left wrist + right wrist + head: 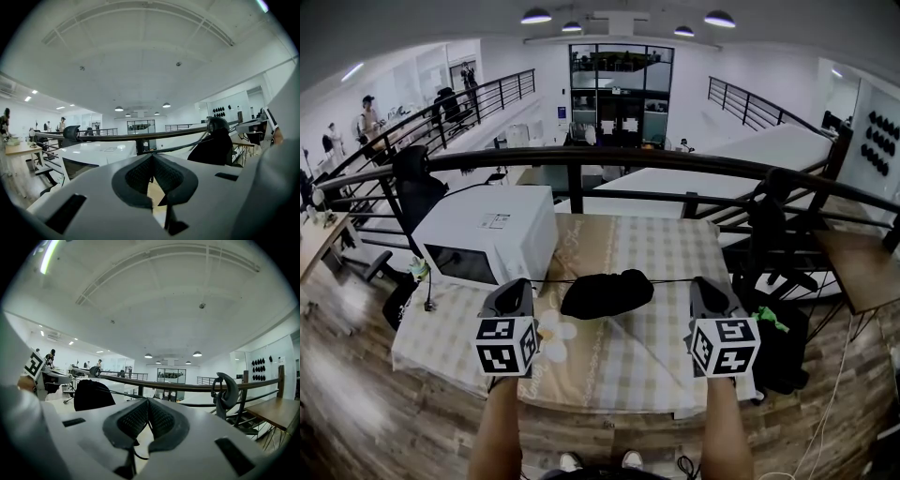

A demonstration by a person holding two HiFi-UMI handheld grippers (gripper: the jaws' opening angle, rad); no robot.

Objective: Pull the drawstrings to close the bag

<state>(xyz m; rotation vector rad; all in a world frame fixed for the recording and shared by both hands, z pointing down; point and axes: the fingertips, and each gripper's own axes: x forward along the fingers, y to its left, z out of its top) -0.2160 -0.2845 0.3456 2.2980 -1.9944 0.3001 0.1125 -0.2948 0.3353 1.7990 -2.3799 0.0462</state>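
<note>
In the head view, the black drawstring bag [607, 292] lies on the checked table [675, 361] between our two grippers. Its drawstrings [670, 279] run in a taut line out to the left gripper [523, 283] and the right gripper [698, 283]. The bag looks bunched, though we cannot tell whether its mouth is fully cinched.

In the left gripper view, the jaws are pressed together, pinching a thin dark cord.

In the right gripper view, the jaws pinch their cord the same way, with the bag [93, 394] off to the left.

We judge the pull nearly done, with perhaps a last tug left.
</note>
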